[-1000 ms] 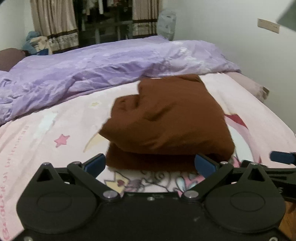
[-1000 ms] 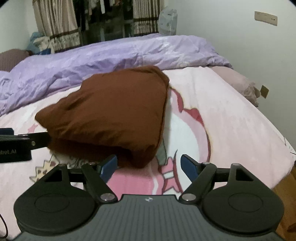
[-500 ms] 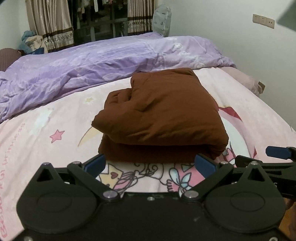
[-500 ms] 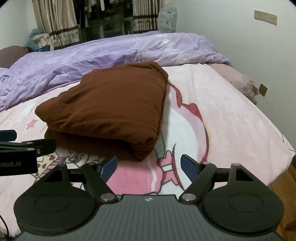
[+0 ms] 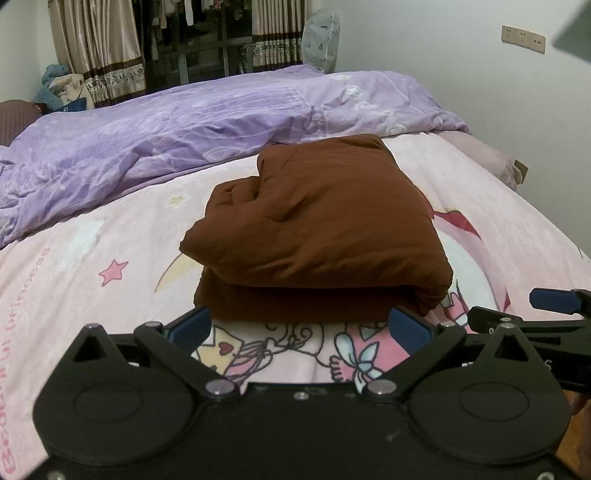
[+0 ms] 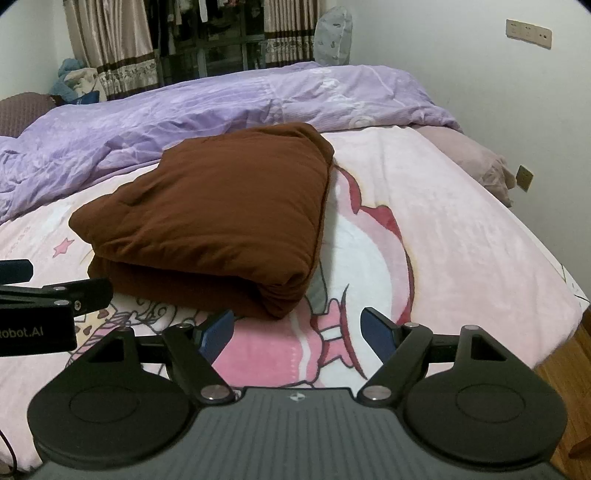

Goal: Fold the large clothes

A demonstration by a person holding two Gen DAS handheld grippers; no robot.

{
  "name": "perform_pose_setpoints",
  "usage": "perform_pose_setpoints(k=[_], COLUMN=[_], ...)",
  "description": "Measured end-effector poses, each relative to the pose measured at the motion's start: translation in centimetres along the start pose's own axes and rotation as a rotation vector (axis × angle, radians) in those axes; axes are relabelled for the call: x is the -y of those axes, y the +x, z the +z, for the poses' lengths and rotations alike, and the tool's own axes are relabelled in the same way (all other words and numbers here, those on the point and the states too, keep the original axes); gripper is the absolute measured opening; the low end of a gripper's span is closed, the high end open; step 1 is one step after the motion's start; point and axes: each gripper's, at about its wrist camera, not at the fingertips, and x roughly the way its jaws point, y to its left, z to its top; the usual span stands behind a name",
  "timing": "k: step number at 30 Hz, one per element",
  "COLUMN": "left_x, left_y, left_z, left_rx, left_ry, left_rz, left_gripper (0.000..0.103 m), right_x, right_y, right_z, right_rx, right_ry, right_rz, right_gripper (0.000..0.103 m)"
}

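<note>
Pale walls closed off a bedroom in which a bed (image 5: 92,258), spread with a pink cartoon-print sheet, filled most of both views. A folded brown garment (image 5: 317,229) lay on that sheet at the centre of the left wrist frame and left of centre in the right wrist frame (image 6: 221,210), doubled over into 2 thick layers with its rounded fold facing the cameras. A rumpled lilac duvet (image 5: 184,125) stretched across the far side of the bed, its edge just behind the garment. Patterned curtains (image 5: 96,48) hung at the upper left, framing a dark window, and a bundle of blue and cream cloth (image 5: 59,88) sat below them. A wall socket plate (image 6: 528,33) showed at the upper right.

The left tool (image 5: 301,326) sat at the bottom centre of its frame with its blue pads spread wide, gripping nothing; the near edge of the garment lay just beyond the tips, and whether they touched it could not be told. The right tool (image 6: 299,326) was likewise wide open and empty, poised over the pink sheet just beside the garment's near right corner. Each tool appeared at the edge of the other's view. Wood flooring (image 6: 569,369) showed at the lower right.
</note>
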Motion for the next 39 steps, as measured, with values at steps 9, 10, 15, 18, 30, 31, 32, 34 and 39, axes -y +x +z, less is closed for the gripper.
perform_pose_setpoints(k=[9, 10, 15, 18, 30, 31, 32, 34, 39], left_x=[0.1, 0.1, 0.1, 0.1, 0.0, 0.0, 0.0, 0.1, 0.3], left_y=[-0.1, -0.2, -0.2, -0.3, -0.6, -0.6, -0.6, -0.6, -1.5], left_z=[-0.1, -0.1, -0.1, -0.2, -0.4, -0.4, -0.4, -0.5, -0.7], left_rx=[0.0, 0.001, 0.001, 0.003, 0.009, 0.01, 0.01, 0.009, 0.055], left_ry=[0.002, 0.002, 0.003, 0.006, 0.011, 0.011, 0.011, 0.009, 0.025], left_rz=[0.0, -0.001, -0.001, -0.003, -0.009, -0.007, -0.008, -0.012, -0.03], left_gripper=[0.103, 0.103, 0.103, 0.103, 0.103, 0.103, 0.103, 0.103, 0.103], right_x=[0.1, 0.1, 0.1, 0.1, -0.1, -0.1, -0.1, -0.1, -0.2], right_y=[0.0, 0.0, -0.1, -0.1, -0.2, -0.3, -0.3, -0.3, -0.3], right_z=[0.0, -0.1, -0.1, -0.1, -0.1, -0.2, -0.2, -0.2, -0.2], right_rx=[-0.004, -0.003, -0.002, -0.002, 0.004, 0.004, 0.005, 0.004, 0.002], right_ry=[-0.004, -0.004, -0.006, -0.006, -0.009, -0.008, -0.007, -0.008, -0.007], right_rz=[0.001, 0.001, 0.002, 0.001, 0.002, 0.001, 0.001, 0.001, 0.003], right_gripper=[0.091, 0.091, 0.091, 0.091, 0.091, 0.091, 0.091, 0.091, 0.091])
